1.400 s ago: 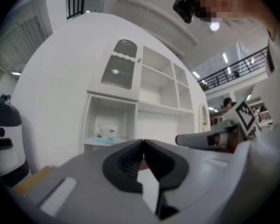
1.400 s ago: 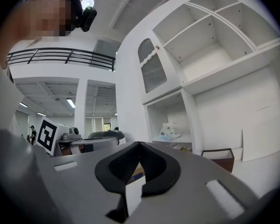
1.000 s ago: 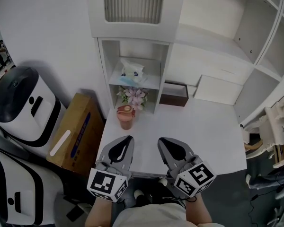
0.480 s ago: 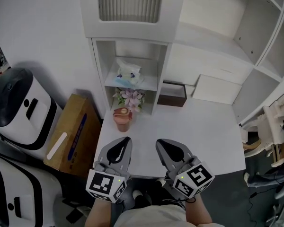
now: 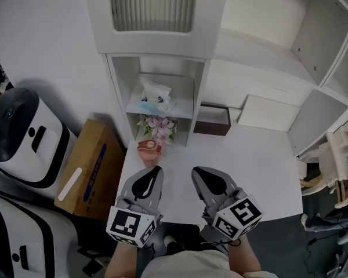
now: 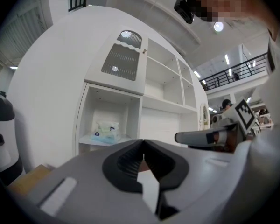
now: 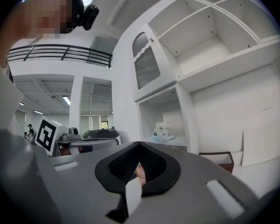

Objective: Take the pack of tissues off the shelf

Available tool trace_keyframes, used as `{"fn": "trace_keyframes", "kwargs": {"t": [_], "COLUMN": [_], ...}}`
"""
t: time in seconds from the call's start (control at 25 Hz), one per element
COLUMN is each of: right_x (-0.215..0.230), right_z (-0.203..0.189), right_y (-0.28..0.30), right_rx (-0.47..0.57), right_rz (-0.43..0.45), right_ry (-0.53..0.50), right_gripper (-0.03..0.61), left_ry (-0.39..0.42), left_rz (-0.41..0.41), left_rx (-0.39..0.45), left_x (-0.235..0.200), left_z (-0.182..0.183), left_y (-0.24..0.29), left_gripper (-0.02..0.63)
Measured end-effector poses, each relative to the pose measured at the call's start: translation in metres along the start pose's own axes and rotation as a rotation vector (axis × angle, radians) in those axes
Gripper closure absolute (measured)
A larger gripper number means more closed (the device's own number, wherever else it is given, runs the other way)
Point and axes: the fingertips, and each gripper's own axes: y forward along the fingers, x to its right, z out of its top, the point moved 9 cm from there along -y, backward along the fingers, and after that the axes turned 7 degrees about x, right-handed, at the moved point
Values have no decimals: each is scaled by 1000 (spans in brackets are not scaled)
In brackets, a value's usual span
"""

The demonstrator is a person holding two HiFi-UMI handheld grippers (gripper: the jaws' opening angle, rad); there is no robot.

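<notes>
The pack of tissues [image 5: 153, 97] is white and pale blue and lies on the middle board of a narrow white shelf unit [image 5: 119, 88]. It also shows small in the left gripper view as the tissue pack [image 6: 105, 131] and in the right gripper view as the tissue pack [image 7: 161, 133]. My left gripper [image 5: 152, 173] and right gripper [image 5: 198, 173] hover side by side over the near edge of the white table [image 5: 261, 161], well short of the shelf. Both have their jaws shut with nothing between them.
Pink flowers [image 5: 158, 126] and a reddish cup [image 5: 149, 150] stand below the tissue shelf. A dark open box [image 5: 213, 119] sits right of the unit. A cardboard box [image 5: 90, 162] and white appliances [image 5: 20, 132] crowd the floor at left. Larger white shelves [image 5: 313, 45] rise at right.
The head view has shifted slightly, so the shelf and tissues sit a little lower-left and nearer. Both grippers keep their places, shut.
</notes>
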Motion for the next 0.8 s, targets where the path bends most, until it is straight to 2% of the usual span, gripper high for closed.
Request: {"fn": "trace_keyframes", "kwargs": {"t": [0.8], "right_x": [44], "right_z": [3], "right_y": [55], "right_rx": [-15], "right_rz": [98], "right_ry": [19], "right_gripper": [577], "left_ry": [-3], "left_rz": [114], "left_rx": [-21], "left_x": [-31], "left_z": [-4], "left_y": [43], "left_gripper": [611]}}
